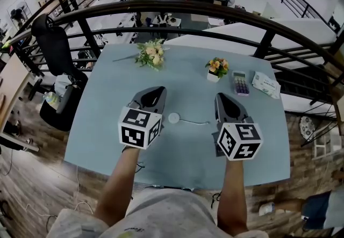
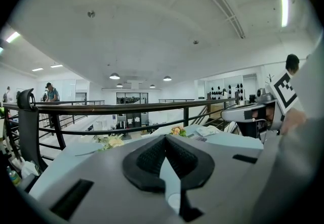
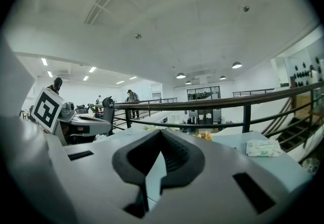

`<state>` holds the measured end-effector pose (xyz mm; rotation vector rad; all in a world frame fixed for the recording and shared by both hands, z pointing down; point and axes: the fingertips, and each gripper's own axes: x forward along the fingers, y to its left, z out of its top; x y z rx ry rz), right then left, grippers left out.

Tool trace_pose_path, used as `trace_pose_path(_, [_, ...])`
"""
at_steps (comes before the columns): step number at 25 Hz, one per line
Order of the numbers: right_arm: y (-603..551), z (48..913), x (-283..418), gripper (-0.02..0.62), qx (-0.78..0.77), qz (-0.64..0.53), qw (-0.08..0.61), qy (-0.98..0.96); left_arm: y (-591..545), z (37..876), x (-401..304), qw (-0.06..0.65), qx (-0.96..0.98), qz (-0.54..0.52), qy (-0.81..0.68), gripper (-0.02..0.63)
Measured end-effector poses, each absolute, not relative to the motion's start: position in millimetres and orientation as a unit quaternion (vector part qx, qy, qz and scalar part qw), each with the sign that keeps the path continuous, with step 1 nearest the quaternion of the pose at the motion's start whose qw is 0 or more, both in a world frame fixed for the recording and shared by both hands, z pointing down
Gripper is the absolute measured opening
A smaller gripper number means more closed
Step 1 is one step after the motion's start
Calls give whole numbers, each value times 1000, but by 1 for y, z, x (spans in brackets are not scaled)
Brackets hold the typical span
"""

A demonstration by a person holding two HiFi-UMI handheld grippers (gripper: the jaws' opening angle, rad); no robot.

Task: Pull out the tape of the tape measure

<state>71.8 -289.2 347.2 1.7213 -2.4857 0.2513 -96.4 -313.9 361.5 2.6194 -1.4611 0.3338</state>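
A small round white tape measure (image 1: 173, 118) lies on the pale blue table (image 1: 113, 92), with a thin length of tape (image 1: 196, 122) running out of it to the right. It sits between my two grippers, touching neither. My left gripper (image 1: 159, 91) hovers just left of it, its jaws shut with nothing between them; in its own view the black pads (image 2: 152, 160) meet. My right gripper (image 1: 223, 95) hangs by the tape's right end, also shut and holding nothing. Both point slightly downward across the table.
A loose bunch of flowers (image 1: 152, 54) lies at the back left. A small potted flower (image 1: 216, 67), a calculator (image 1: 240, 82) and a tissue pack (image 1: 266, 84) sit at the back right. A black railing (image 1: 177, 8) curves behind the table; a black chair (image 1: 54, 43) stands left.
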Motion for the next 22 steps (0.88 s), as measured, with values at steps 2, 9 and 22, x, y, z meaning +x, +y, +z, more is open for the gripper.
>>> trace_pose_path(2, [-289, 347, 73, 5, 566, 82, 54, -818, -314, 362, -97, 61, 865, 111, -486, -2])
trace_pose_path(9, [-286, 346, 74, 5, 566, 80, 56, -819, -311, 363, -95, 63, 864, 111, -486, -2])
trace_pose_path(22, [-282, 345, 77, 5, 568, 76, 59, -817, -308, 365, -92, 65, 865, 114, -485, -2])
